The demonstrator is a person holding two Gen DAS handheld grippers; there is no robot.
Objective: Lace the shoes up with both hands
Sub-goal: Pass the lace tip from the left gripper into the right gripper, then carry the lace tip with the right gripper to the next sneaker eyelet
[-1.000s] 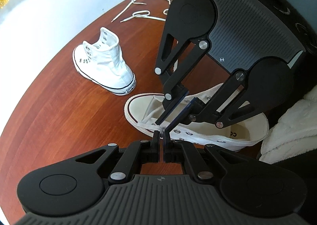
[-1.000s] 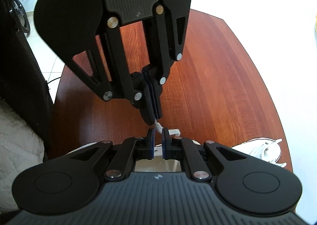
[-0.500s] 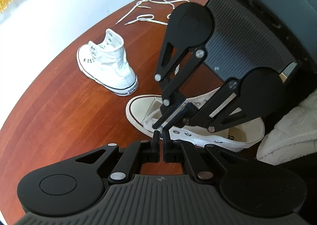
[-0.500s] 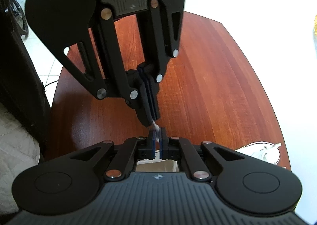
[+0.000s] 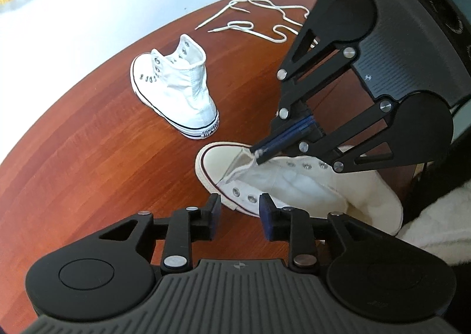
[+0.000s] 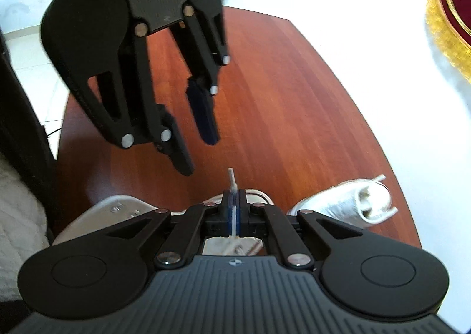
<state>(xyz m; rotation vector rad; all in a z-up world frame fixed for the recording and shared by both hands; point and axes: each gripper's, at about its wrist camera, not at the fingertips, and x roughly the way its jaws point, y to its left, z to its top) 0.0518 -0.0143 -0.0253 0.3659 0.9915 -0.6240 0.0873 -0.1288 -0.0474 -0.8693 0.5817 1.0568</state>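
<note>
Item 1: right gripper (image 6: 234,204) clenched on lace tip (image 6: 231,176) above near shoe (image 5: 294,184), ready for threading; left gripper (image 5: 240,210) released.

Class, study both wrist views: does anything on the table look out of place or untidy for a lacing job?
Yes. A loose lace sprawls in loops at the table's far edge, away from both shoes. The small sneaker stands unlaced, its eyelets bare. The right gripper pinches a lace tip; the left gripper is open.
</note>
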